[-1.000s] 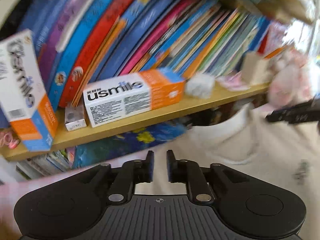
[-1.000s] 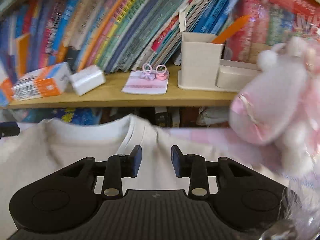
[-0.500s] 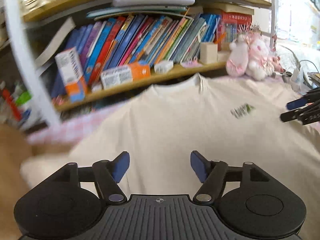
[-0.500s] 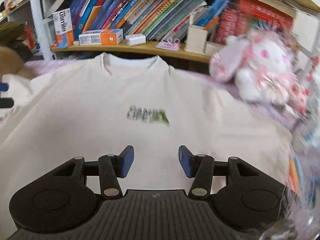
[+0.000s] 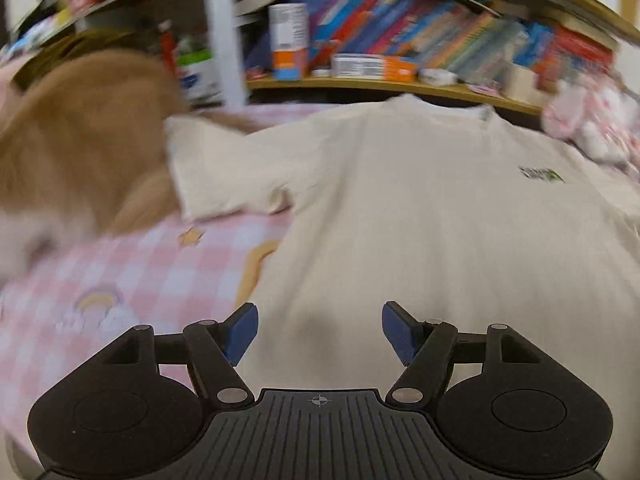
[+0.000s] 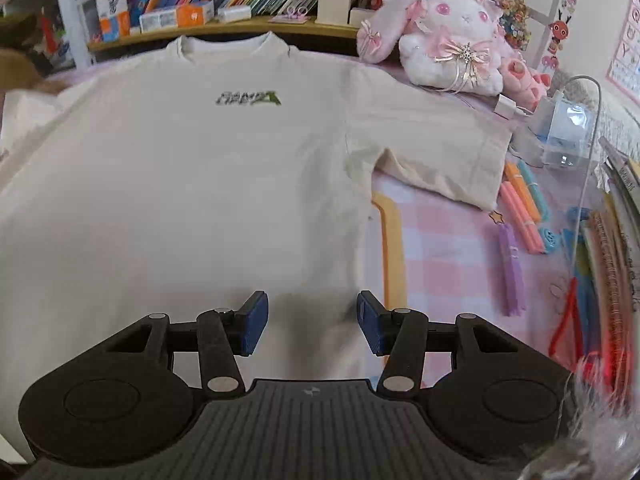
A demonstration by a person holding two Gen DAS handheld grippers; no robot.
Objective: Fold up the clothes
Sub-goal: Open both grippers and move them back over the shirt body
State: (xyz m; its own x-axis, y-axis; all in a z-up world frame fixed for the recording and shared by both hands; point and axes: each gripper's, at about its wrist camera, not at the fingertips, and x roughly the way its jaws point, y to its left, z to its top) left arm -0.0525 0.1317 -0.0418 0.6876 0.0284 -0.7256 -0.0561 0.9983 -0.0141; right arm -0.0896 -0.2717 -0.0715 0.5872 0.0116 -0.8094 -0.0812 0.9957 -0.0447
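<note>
While the cream T-shirt [image 6: 192, 184] lies spread flat, front up, on the pink checked cloth [image 6: 452, 240], its collar toward the bookshelf [image 6: 224, 28], both claws hang over its lower part. Left gripper [image 5: 318, 330] stands wide apart near the shirt's left side edge, gripping nothing. Right gripper [image 6: 310, 322] is also parted and empty, just inside the shirt's right side edge.
</note>
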